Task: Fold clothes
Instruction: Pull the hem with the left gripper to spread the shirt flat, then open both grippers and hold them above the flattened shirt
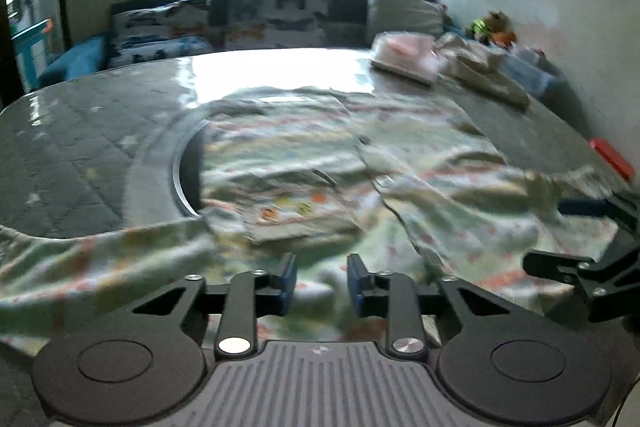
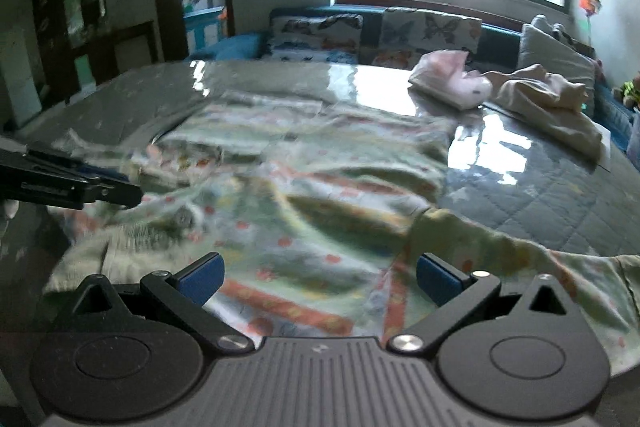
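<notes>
Garment (image 2: 304, 195) rumpled mid-table (image 2: 560, 187), L gripper (image 1: 322, 281) fingers narrowly apart, R gripper (image 2: 318, 277) wide, both empty.

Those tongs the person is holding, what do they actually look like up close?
Both look alike. The left tongs and the right tongs each have black jointed metal arms tipped with blue pads, fixed by silver screws and round silver pivot pins. Behind them sits a grey ribbed body with a black round disc on either side. No cables, sleeves or hands show.
</notes>
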Demonstrator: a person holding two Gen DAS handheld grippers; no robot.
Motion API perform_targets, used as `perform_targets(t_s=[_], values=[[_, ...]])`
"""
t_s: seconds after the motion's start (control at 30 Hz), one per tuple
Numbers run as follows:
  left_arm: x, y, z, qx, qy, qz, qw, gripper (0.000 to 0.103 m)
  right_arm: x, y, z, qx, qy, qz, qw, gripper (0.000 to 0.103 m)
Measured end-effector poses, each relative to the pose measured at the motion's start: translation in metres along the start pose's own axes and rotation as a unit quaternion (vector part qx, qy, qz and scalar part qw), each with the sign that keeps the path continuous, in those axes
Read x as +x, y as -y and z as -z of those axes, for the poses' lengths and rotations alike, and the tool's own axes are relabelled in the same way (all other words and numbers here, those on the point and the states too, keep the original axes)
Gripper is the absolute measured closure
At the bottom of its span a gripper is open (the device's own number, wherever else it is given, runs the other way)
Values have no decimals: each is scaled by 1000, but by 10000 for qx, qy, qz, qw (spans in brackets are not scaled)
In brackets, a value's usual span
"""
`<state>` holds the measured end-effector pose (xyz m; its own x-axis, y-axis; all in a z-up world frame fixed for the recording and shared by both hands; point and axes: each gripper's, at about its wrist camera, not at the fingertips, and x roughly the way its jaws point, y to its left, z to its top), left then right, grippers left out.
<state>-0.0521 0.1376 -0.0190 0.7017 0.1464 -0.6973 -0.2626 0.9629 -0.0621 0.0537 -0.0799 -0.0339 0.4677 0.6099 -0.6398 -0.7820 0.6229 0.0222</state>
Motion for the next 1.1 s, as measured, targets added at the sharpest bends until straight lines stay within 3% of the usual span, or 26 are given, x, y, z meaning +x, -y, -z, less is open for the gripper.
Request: perform_targets(t_s=[0.13, 0.43, 0.5, 0.57, 0.67, 0.8, 0.87, 1.0, 1.1], values=[[-1, 12, 10, 453, 124, -144, 9988, 77, 4, -8, 8, -298, -195, 45, 9994, 0], [-9, 12, -2, 304, 216, 146, 9992, 71, 12, -18, -23, -357, 230, 6, 9991, 0], [-6, 15, -1, 290, 132, 238, 9992, 70, 24, -20, -25, -361, 142, -72, 9992, 0], [-2, 17, 2, 277, 24, 284, 9992, 57, 36, -20, -24, -323, -22, -153, 9994, 0], [0, 19, 7, 290, 7, 269, 9992, 51, 45, -17, -19, -205, -208, -218, 9993, 0], [-1, 16, 4, 146, -53, 315, 9994, 42, 32, -14, -15, -137, -146, -254, 9995, 0], [-1, 17, 4, 127, -77, 280, 9995, 29, 26, -11, -12, -111, -123, -242, 9996, 0], [2, 22, 6, 178, -124, 235, 9995, 20, 21, -7, -1, -102, -183, -134, 9997, 0], [3, 21, 6, 115, -183, 224, 9995, 5, 18, -4, 5, -91, -108, -79, 9999, 0]])
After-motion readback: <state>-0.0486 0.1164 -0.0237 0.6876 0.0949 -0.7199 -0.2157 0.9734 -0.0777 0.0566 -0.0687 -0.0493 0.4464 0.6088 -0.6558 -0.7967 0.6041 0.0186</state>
